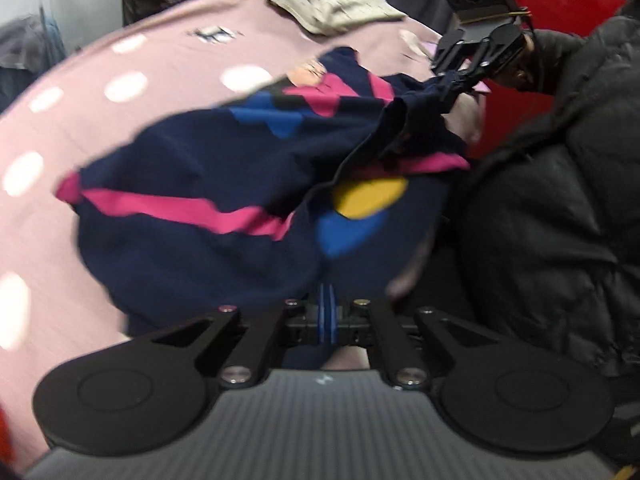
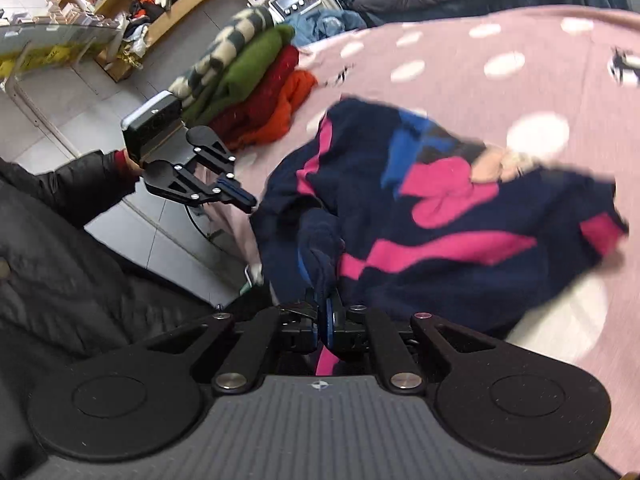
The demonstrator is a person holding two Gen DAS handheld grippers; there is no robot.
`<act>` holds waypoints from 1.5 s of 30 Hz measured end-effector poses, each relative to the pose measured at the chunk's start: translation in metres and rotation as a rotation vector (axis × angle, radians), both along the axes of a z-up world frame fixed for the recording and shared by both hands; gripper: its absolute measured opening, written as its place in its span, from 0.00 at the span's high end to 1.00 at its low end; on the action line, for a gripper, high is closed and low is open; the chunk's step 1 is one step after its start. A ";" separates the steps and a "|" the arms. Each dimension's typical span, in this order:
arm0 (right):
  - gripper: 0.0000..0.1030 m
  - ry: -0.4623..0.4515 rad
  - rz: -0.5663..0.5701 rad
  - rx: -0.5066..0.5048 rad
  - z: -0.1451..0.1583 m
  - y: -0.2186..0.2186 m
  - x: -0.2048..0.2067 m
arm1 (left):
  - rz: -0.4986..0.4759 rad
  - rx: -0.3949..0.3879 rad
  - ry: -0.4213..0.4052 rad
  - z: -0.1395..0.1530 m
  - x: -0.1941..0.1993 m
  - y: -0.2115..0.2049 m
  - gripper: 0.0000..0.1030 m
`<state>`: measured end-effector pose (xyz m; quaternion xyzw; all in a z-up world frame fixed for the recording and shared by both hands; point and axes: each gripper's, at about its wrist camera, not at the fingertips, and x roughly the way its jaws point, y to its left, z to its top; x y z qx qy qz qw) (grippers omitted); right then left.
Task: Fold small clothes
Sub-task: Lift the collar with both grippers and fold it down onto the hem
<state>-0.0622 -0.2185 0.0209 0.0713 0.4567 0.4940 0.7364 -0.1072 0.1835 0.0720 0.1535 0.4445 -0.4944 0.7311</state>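
Note:
A small navy garment (image 1: 192, 184) with pink stripes and blue and yellow patches hangs stretched between my two grippers above the pink dotted bedspread (image 1: 80, 128). My left gripper (image 1: 327, 300) is shut on one edge of it. My right gripper (image 2: 326, 304) is shut on another edge, with the cloth (image 2: 440, 232) bunched around its fingertips. In the left wrist view the right gripper (image 1: 460, 76) pinches the garment at upper right. In the right wrist view the left gripper (image 2: 240, 198) holds the garment's left edge. The picture is motion-blurred.
A beige folded cloth (image 1: 332, 4) lies at the far side of the bed. A stack of folded green, red and orange knits (image 2: 256, 96) sits at the bed's corner. My black padded jacket (image 1: 560, 200) fills the right. Shelves (image 2: 132, 8) stand beyond.

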 end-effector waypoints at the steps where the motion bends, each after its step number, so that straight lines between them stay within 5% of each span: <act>1: 0.93 0.010 -0.001 -0.009 -0.005 0.000 -0.004 | 0.001 0.008 0.011 -0.005 -0.003 -0.001 0.97; 6: 0.93 0.013 -0.028 -0.041 -0.015 0.000 -0.017 | 0.033 -0.010 -0.049 -0.005 -0.010 -0.015 0.93; 8: 0.93 0.015 -0.048 -0.032 -0.018 -0.003 -0.019 | 0.067 -0.023 -0.125 0.001 -0.014 -0.025 0.64; 10: 0.93 0.010 -0.054 -0.025 -0.019 -0.005 -0.020 | 0.073 -0.010 -0.184 0.003 -0.017 -0.040 0.57; 14: 0.93 0.001 -0.054 -0.024 -0.020 -0.002 -0.020 | 0.073 0.054 -0.248 -0.003 -0.027 -0.064 0.57; 19: 0.93 0.013 -0.063 -0.018 -0.024 -0.002 -0.021 | 0.129 0.259 -0.316 -0.029 -0.034 -0.080 0.63; 22: 0.93 0.014 -0.064 -0.019 -0.024 -0.005 -0.021 | 0.121 0.265 -0.343 -0.036 -0.042 -0.077 0.63; 26: 0.93 0.002 -0.060 -0.029 -0.022 -0.005 -0.023 | 0.213 0.240 -0.275 -0.037 -0.031 -0.066 0.89; 32: 0.93 -0.059 -0.041 -0.052 -0.005 -0.002 -0.031 | 0.173 0.191 -0.232 -0.010 -0.033 -0.055 0.91; 36: 0.93 -0.078 0.015 -0.067 0.000 -0.002 -0.039 | 0.080 0.294 -0.161 -0.018 -0.045 -0.055 0.91; 40: 0.63 -0.010 -0.004 -0.125 -0.025 -0.002 -0.035 | 0.080 0.327 -0.111 -0.039 -0.048 -0.054 0.89; 42: 0.61 0.017 -0.014 -0.141 -0.030 -0.005 -0.034 | 0.053 0.338 -0.126 -0.037 -0.051 -0.055 0.87; 44: 0.42 0.014 -0.022 -0.122 -0.023 -0.012 -0.036 | 0.008 0.342 -0.067 -0.030 -0.051 -0.056 0.46; 45: 0.27 0.005 -0.027 -0.113 -0.018 -0.016 -0.037 | -0.015 0.329 -0.050 -0.025 -0.051 -0.057 0.39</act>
